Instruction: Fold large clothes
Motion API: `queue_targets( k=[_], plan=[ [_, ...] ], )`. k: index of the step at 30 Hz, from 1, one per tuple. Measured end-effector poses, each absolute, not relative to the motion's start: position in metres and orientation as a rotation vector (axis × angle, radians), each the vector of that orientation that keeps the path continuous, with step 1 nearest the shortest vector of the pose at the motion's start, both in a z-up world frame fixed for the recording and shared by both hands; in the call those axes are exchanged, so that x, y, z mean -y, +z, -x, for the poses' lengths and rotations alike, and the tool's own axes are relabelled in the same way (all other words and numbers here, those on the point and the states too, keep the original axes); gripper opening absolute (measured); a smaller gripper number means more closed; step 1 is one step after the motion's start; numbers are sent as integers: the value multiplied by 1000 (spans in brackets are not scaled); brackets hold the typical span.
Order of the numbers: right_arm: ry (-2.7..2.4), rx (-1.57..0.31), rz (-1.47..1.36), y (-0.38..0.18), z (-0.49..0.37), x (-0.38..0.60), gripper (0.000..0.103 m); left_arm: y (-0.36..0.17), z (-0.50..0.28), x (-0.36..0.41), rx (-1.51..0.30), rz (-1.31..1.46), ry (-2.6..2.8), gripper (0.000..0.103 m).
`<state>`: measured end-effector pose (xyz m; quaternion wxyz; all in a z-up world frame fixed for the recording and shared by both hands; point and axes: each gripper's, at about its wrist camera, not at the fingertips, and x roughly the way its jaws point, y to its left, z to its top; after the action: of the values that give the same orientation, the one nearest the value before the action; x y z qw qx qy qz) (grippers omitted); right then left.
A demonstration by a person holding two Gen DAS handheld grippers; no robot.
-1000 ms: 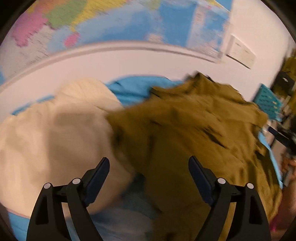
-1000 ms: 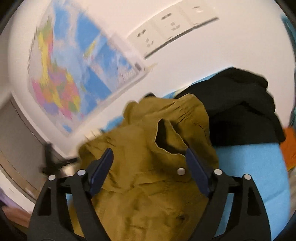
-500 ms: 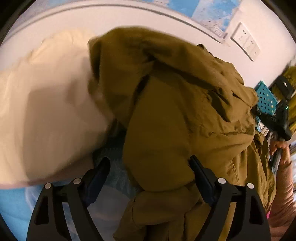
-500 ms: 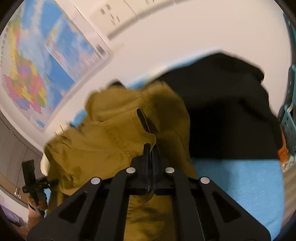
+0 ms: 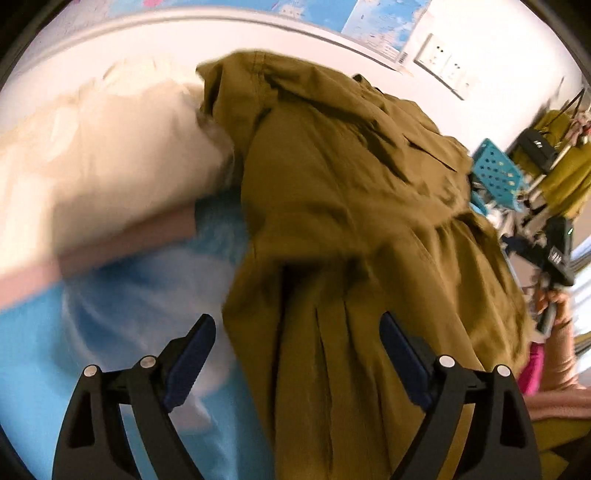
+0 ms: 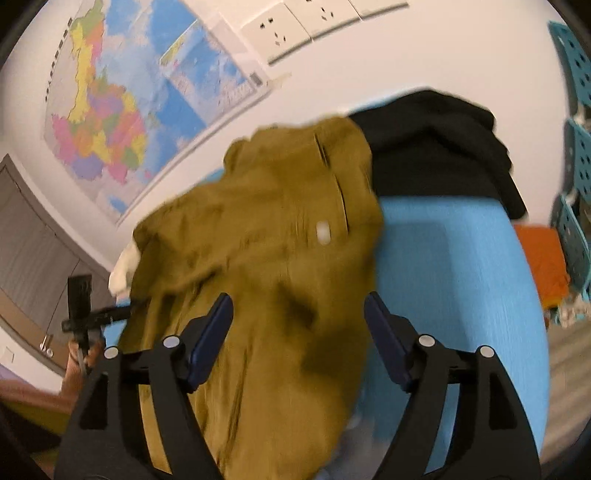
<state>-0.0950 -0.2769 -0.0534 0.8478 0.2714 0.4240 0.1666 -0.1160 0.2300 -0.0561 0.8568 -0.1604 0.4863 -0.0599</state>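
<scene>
A large olive-green garment (image 5: 351, 229) lies crumpled on a blue surface (image 5: 33, 350); it also shows in the right wrist view (image 6: 266, 266), with a white button on it. My left gripper (image 5: 297, 350) is open, its jaws spread over the garment's near folds. My right gripper (image 6: 297, 332) is open, jaws wide above the garment, holding nothing. The right gripper and the hand holding it show at the far right of the left wrist view (image 5: 557, 254).
A cream garment (image 5: 110, 155) lies left of the olive one. A black garment (image 6: 439, 147) lies behind it on the blue surface (image 6: 461, 288). A wall with a map (image 6: 122, 110) and sockets (image 6: 280, 33) is behind. Blue perforated crates (image 5: 495, 173) stand at the right.
My right gripper was shut on the olive garment half a second ago and has opened, letting it go. The garment has dropped lower and spread toward me. My left gripper stays open.
</scene>
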Motion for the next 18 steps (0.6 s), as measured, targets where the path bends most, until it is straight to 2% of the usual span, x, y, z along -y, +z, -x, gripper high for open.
queue_targets(
  k=[5,9,17,18],
  plan=[
    [389,-935,-618,-62,146,269,76,-70,150,-229,-1059,380,-150,89],
    [470,-931,-629,-60,177,252,76,-71,168,-222,-1050,413,-209,96],
    [599,-938,-616,-65,202,216,75,-77,202,-194,-1057,498,-412,96],
    [616,-928,-633,-64,202,214,72,-78,206,-192,-1056,514,-435,96]
  ],
)
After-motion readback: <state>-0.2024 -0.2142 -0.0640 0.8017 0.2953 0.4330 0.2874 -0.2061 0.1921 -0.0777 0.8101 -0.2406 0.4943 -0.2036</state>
